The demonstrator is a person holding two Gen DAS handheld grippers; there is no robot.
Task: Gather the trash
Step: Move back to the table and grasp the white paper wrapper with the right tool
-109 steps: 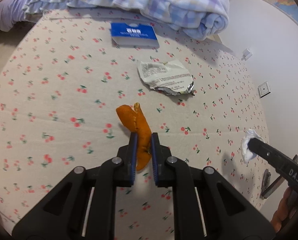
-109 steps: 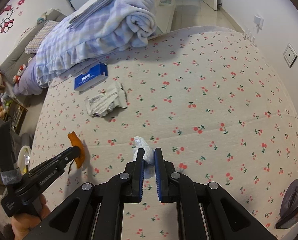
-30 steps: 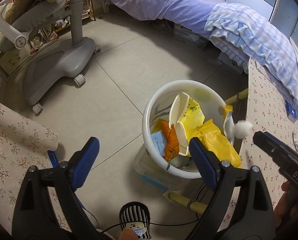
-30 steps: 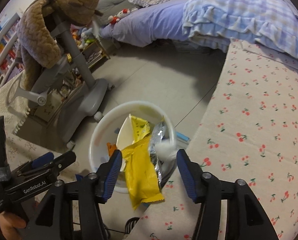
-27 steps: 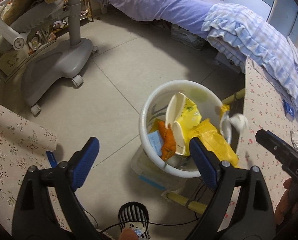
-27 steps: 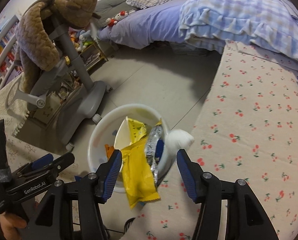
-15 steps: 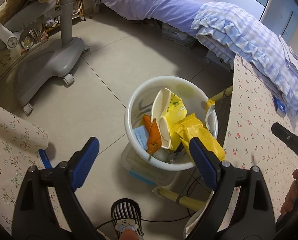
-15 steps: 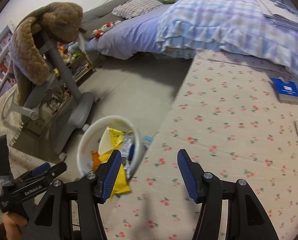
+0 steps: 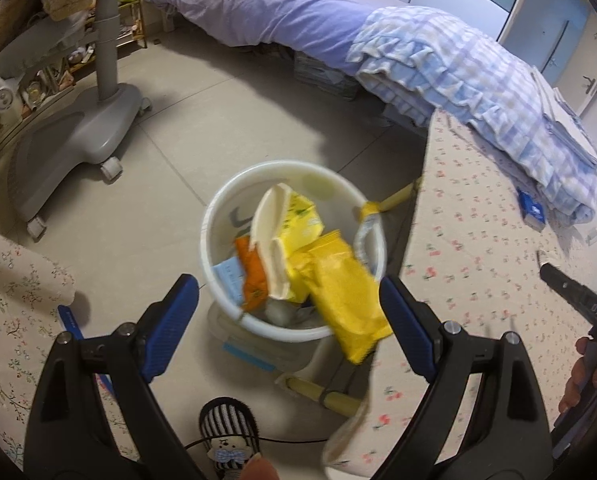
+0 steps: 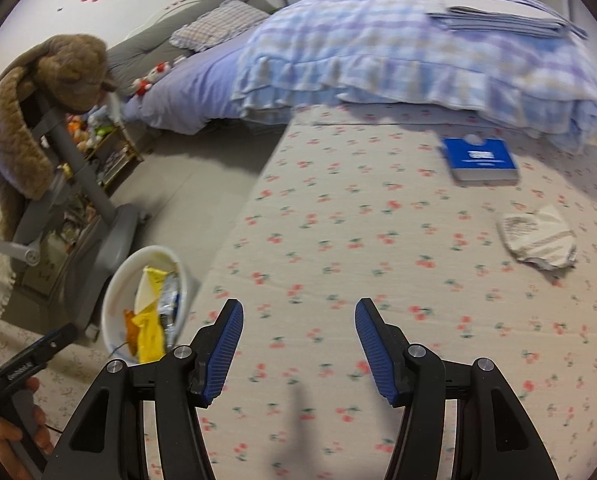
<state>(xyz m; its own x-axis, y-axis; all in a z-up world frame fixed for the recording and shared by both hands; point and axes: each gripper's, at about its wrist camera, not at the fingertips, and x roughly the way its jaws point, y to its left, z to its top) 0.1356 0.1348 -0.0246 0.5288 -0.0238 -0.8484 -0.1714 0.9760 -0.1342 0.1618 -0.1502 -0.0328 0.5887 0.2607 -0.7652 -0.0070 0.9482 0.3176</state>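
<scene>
Both claws, left [image 9: 288,322] and right [image 10: 298,344], gape wide and empty beside the bin [image 9: 218,216], so the next pickup likely means reaching to the crumpled wrapper [image 10: 538,238] lying on the bed [image 10: 338,260], well away from the bin.

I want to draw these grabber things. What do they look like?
Each one is a black plastic frame shaped like two forked arms with silver screws. The left gripper and the right gripper both have ribbed blue pads on their fingers. Small white lettering runs along the side of each gripper.
</scene>
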